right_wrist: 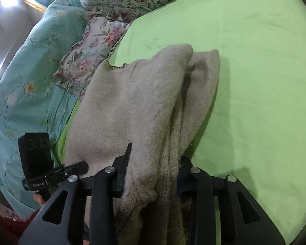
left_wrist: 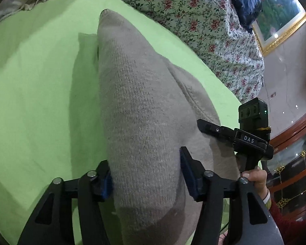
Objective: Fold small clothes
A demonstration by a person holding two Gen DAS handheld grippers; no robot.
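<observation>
In the left wrist view, the left gripper (left_wrist: 145, 175) sits at the bottom centre of the frame, its blue-padded jaws closed on a thick fold of a beige knitted wool garment (left_wrist: 136, 102). The knit runs from the jaws up to a pointed corner in the upper middle, lying over a lime-green bed sheet (left_wrist: 34, 81). A floral quilt (left_wrist: 193, 20) fills the upper right. At the right edge, a hand (left_wrist: 255, 176) holds the second tool.

In the right wrist view, the right gripper (right_wrist: 151, 175) at the bottom centre clamps a bunched edge of the same beige garment (right_wrist: 132, 102), which spreads up the middle in two soft lobes. The green sheet (right_wrist: 255, 81) covers the right half; a turquoise flowered duvet (right_wrist: 30, 81) and a frilled floral pillow (right_wrist: 87, 57) lie at the left.

The garment appears to be carried by both claws across the bed. To fold it well, both grips should probably travel level and together, keeping the edge taut, and lay the held edge squarely on the far edge before letting go.
</observation>
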